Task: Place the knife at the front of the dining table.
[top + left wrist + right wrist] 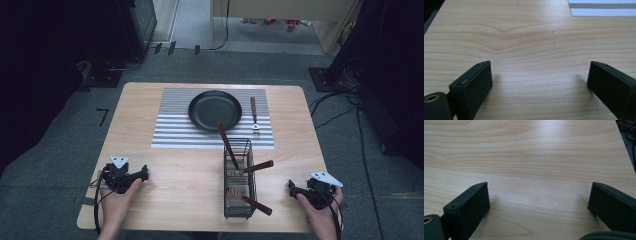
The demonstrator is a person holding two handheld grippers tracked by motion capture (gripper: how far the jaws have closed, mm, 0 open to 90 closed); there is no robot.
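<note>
A black round pan point(215, 110) lies on a grey-and-white striped placemat point(175, 130) at the far middle of the wooden table point(185, 175). Beside the pan on its right lies a fork with a wooden handle point(254, 114). Nearer me a black wire basket point(239, 180) holds three brown-handled utensils point(227, 145) that stick out at angles. My left gripper point(142, 175) rests near the table's front left, open, with bare wood between its jaws point(540, 75). My right gripper point(292, 188) sits at the front right, open over bare wood point(539, 195).
A corner of the striped placemat point(602, 7) lies ahead of the left gripper. The table's right edge point(626, 152) runs close past the right gripper, with cables on the floor beyond. Dark stands and cables point(350, 100) surround the table on grey carpet.
</note>
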